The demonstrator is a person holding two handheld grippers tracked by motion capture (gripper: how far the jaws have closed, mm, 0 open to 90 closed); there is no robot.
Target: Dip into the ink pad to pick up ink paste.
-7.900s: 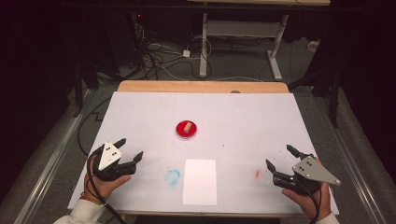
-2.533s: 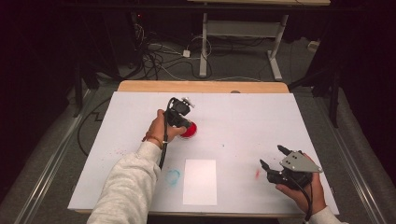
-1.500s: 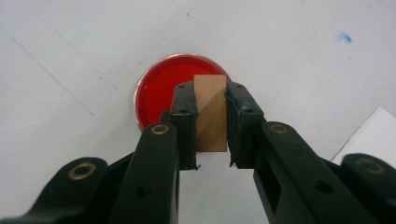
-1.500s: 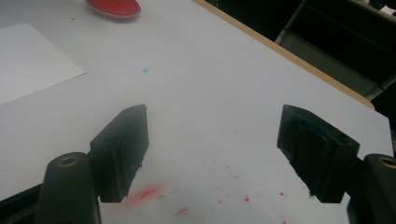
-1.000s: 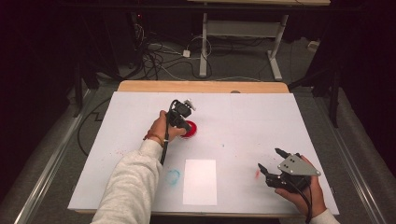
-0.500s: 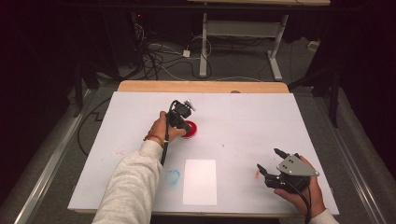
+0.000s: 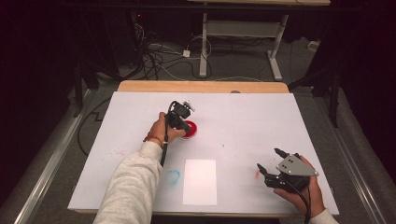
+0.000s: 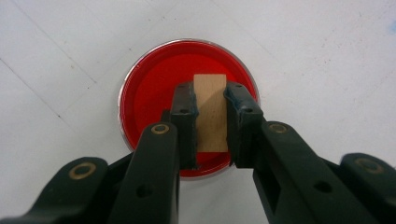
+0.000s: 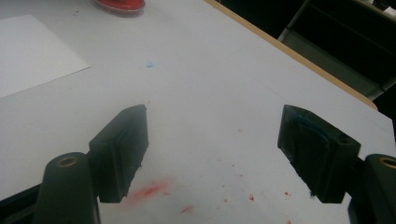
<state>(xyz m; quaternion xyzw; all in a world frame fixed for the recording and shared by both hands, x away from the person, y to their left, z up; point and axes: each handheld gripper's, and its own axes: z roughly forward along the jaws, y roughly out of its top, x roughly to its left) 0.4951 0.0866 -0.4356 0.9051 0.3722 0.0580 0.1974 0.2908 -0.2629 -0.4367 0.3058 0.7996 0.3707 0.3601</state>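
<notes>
A round red dish (image 7: 191,130) sits mid-table on the white sheet, with a small wooden block (image 8: 211,112) lying in it. My left gripper (image 7: 186,126) points down into the dish. In the left gripper view its jaws (image 8: 210,100) are shut on the block's two long sides, and the block rests on the dish floor (image 8: 149,93). My right gripper (image 7: 267,158) is held low near the table's front right, open with nothing between the jaws (image 9: 212,140). The dish's edge (image 9: 119,5) appears far off in the right gripper view.
A white paper sheet (image 7: 200,181) lies near the front edge, with a blue smudge (image 7: 173,176) to its left. Red smears (image 9: 149,190) mark the table under the right gripper. Behind the table's wooden far edge (image 7: 201,87) are cables and desk legs.
In the oldest frame the left gripper rested at the front left; it now stands over the red dish, on the block. Over the last second neither hand has moved.
</notes>
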